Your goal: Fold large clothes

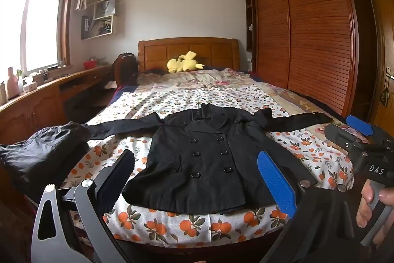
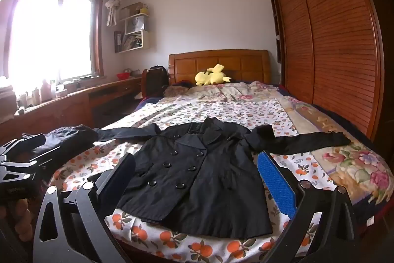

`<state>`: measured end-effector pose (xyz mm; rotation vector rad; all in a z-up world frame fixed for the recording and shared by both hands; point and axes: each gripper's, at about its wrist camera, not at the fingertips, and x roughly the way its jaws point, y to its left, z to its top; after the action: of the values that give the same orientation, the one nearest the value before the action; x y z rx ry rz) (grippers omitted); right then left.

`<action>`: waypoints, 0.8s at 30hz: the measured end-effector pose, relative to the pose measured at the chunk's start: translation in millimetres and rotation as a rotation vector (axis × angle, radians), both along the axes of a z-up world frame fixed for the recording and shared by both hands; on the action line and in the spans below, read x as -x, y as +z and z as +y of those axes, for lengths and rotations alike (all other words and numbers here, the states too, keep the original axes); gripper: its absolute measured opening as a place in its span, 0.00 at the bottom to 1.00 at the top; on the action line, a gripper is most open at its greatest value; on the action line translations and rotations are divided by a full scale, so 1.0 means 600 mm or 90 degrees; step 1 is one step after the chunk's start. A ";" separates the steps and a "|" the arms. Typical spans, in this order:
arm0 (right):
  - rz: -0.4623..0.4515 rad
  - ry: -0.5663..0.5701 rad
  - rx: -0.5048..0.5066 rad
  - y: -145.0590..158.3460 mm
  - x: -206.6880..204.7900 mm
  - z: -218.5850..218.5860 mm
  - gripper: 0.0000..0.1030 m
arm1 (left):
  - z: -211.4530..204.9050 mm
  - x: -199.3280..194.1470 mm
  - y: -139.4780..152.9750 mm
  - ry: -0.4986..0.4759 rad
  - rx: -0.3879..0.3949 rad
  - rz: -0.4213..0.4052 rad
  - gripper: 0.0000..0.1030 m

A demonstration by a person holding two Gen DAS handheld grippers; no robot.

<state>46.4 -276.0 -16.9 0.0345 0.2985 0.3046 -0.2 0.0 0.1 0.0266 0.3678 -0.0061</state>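
A black double-breasted coat (image 1: 204, 159) lies flat and face up on the bed, sleeves spread out to both sides, hem toward me. It also shows in the right wrist view (image 2: 197, 176). My left gripper (image 1: 197, 179) is open and empty, held above the foot of the bed over the coat's hem. My right gripper (image 2: 197, 181) is open and empty too, a little to the right of the left one; it shows at the right edge of the left wrist view (image 1: 354, 137).
A dark bundle of clothing (image 1: 41, 152) sits at the bed's left corner. The bed (image 1: 197, 226) has an orange-print cover. A yellow plush toy (image 1: 183, 63) lies by the headboard. A wooden wardrobe (image 1: 307, 36) stands right, a desk (image 1: 49, 95) left.
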 end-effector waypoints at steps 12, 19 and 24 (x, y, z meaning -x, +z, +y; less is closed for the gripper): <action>-0.003 0.001 -0.003 0.000 0.004 0.000 0.93 | 0.000 0.006 0.005 0.000 0.000 -0.005 0.98; 0.001 0.000 -0.004 0.001 0.001 -0.002 0.93 | -0.005 0.013 0.015 -0.001 -0.001 -0.013 0.98; -0.002 0.001 -0.004 0.001 0.001 -0.005 0.93 | -0.008 0.019 0.021 -0.001 -0.003 -0.019 0.98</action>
<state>45.9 -279.2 -16.5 0.0407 0.2951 0.3075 -11.8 -4.6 12.5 0.0319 0.3382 -0.0060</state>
